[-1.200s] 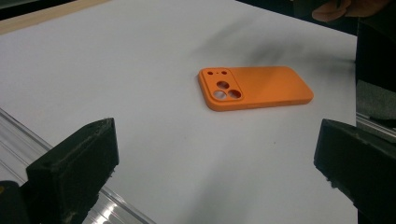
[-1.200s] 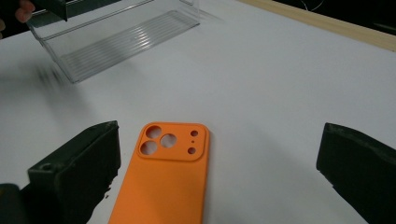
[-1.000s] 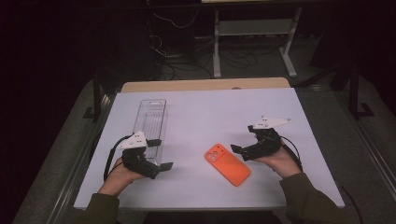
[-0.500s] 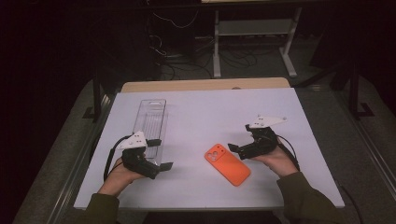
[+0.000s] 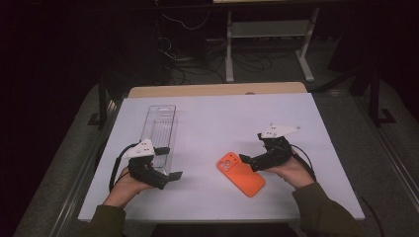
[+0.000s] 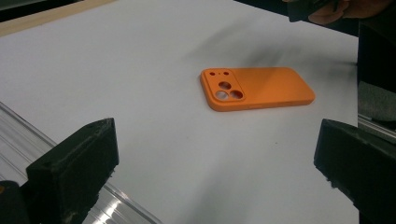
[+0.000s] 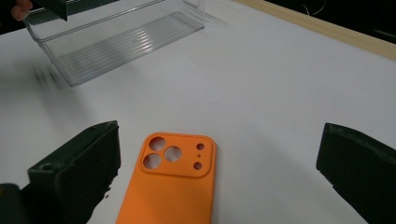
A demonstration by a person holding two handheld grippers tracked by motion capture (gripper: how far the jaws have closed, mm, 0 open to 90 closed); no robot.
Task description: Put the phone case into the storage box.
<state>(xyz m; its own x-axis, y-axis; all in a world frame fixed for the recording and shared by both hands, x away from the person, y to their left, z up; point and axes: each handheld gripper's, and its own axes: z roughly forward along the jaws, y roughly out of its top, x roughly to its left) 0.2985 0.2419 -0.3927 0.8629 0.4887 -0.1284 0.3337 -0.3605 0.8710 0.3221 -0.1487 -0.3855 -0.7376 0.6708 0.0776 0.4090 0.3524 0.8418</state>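
An orange phone case [image 5: 240,174] lies flat on the white table, camera holes facing up. My right gripper [image 5: 252,147] is open just right of the case's camera end, and the case [image 7: 168,186] lies between and below its jaws [image 7: 219,140]. A clear plastic tray [image 5: 159,131] stands at the left. My left gripper [image 5: 169,163] is open at the tray's near end, low over the table. It looks across bare table at the case [image 6: 257,87], with its jaws [image 6: 215,140] wide apart and the tray's rim [image 6: 18,135] beside its left jaw.
The white sheet [image 5: 212,118] covers the table, with a wooden strip [image 5: 217,90] along its far edge. Beyond lie dark floor, cables and a metal stand [image 5: 267,29]. The tray [image 7: 121,37] lies across the table from my right gripper.
My right gripper has crept a little left toward the case's camera end. The left gripper, the case and the tray have stayed put.
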